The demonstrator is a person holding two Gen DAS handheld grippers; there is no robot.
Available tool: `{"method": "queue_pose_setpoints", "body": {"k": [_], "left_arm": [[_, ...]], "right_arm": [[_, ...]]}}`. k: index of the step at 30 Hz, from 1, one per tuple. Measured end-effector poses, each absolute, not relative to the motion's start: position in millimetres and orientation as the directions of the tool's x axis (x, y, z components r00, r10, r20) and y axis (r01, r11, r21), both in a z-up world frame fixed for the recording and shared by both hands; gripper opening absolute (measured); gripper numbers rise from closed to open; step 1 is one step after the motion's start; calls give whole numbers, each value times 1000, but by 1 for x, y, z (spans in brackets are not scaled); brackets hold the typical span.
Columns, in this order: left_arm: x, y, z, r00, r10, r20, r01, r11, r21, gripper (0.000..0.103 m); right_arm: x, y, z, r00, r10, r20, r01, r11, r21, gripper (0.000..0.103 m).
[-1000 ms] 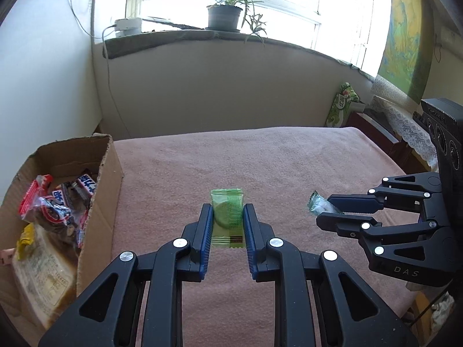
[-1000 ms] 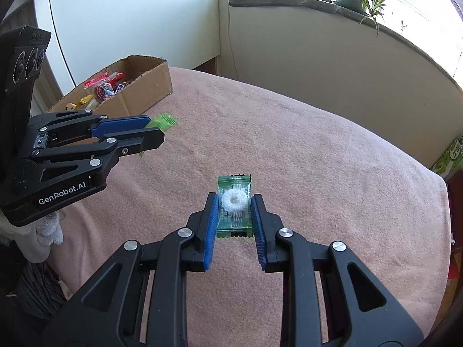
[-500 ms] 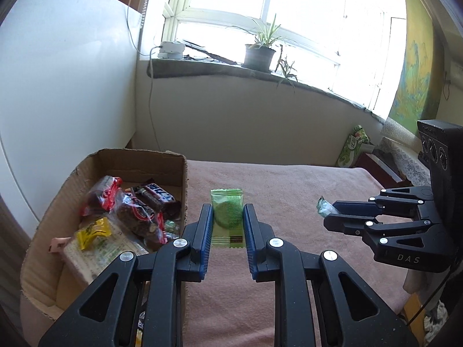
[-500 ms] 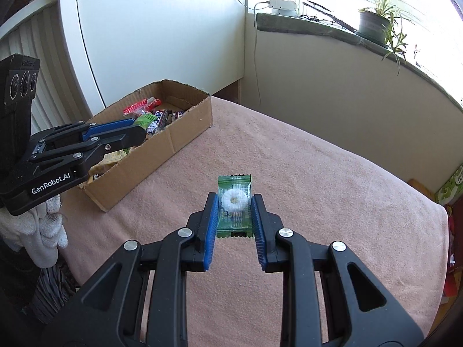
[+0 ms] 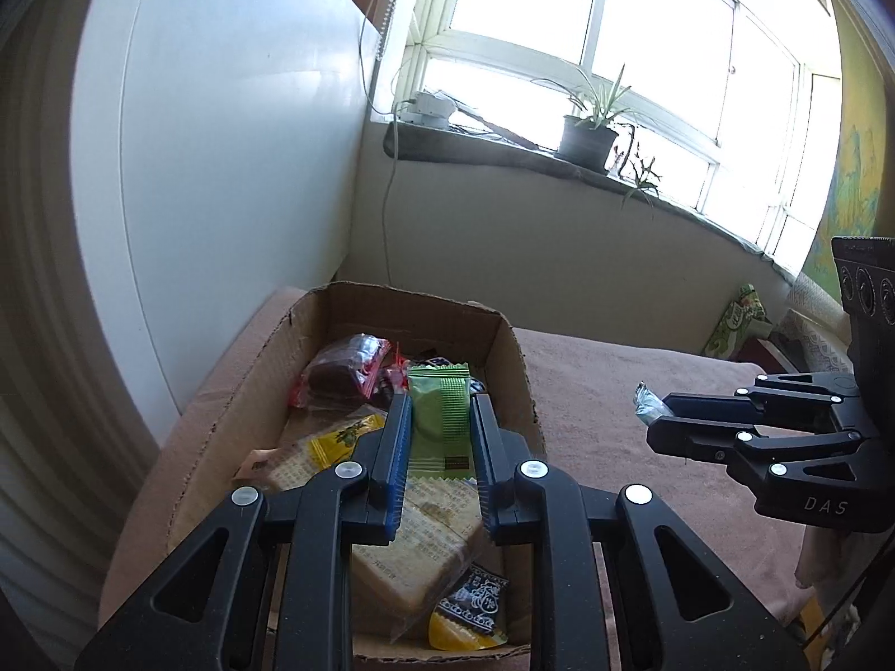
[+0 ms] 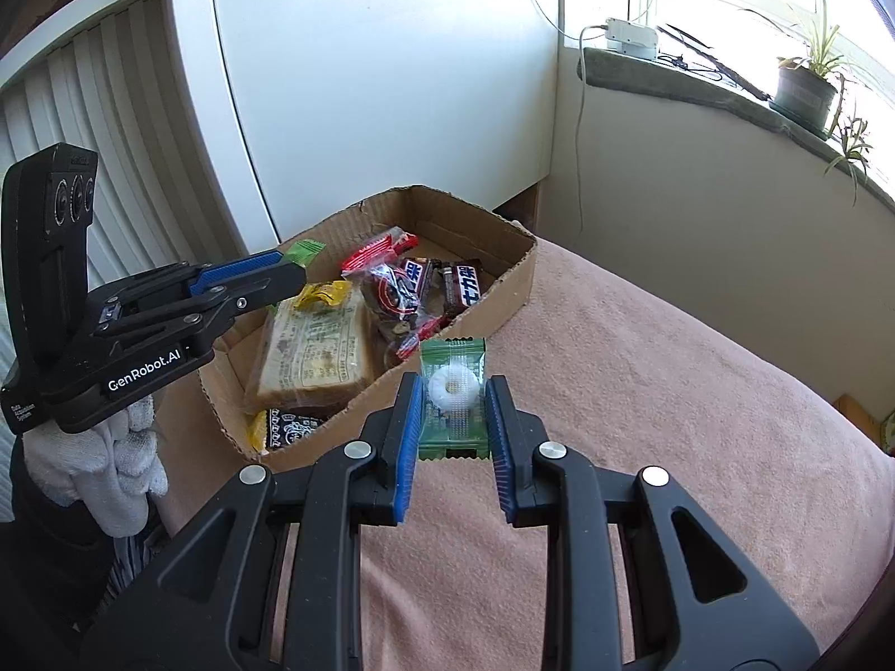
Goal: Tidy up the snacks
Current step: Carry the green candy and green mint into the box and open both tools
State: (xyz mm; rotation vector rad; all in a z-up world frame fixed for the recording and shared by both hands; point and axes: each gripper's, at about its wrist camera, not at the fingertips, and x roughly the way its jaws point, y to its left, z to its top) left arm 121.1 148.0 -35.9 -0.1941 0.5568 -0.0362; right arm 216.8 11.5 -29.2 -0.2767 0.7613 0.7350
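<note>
**Two wrapped sweets held at the box, neither let go yet**

The left gripper (image 5: 438,429) pinches a pale green snack packet (image 5: 439,424) between its blue fingers (image 5: 398,436) and hangs above the open cardboard box (image 6: 506,313), over the packets already lying inside. The right gripper (image 6: 453,412) pinches a green-wrapped ring candy (image 6: 454,403) and sits just outside the box's near wall, above the pink blanket (image 6: 671,391). Both packets are clear of any surface.

The box is already loaded: a large flat cracker pack (image 6: 319,346), chocolate bars (image 6: 461,288), a red-and-clear bag (image 5: 341,374), a yellow packet (image 5: 344,439).

What could go wrong, as I judge it:

- The ring candy is not yet over the opening. Letting go here would probably drop it on the blanket or against the cardboard rim, from which it may slide outward.
- The two grippers are near each other at the same box. If both close in together, the fingers could knock, jolting a packet loose.
- The wrappers look slick and light. One may cling to a finger on release, or skid off the heaped contents toward the low front wall.
- Pushing down into the pile could crush the crackers.
</note>
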Motion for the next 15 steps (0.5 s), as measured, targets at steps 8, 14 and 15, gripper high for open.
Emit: {"method": "queue_pose_setpoints", "body": {"k": [8, 14, 15], "left_arm": [[120, 170, -42, 844, -44, -534, -64, 981, -182, 19], [121, 179, -45, 838, -31, -544, -87, 978, -190, 19], [121, 181, -45, 838, -30, -545, -90, 977, -192, 19]], "right_arm": [[210, 54, -40, 429, 548, -718, -749, 660, 56, 24], [205, 69, -51, 395, 557, -730, -769, 636, 69, 24], [204, 71, -52, 391, 558, -732, -770, 634, 72, 24]]}}
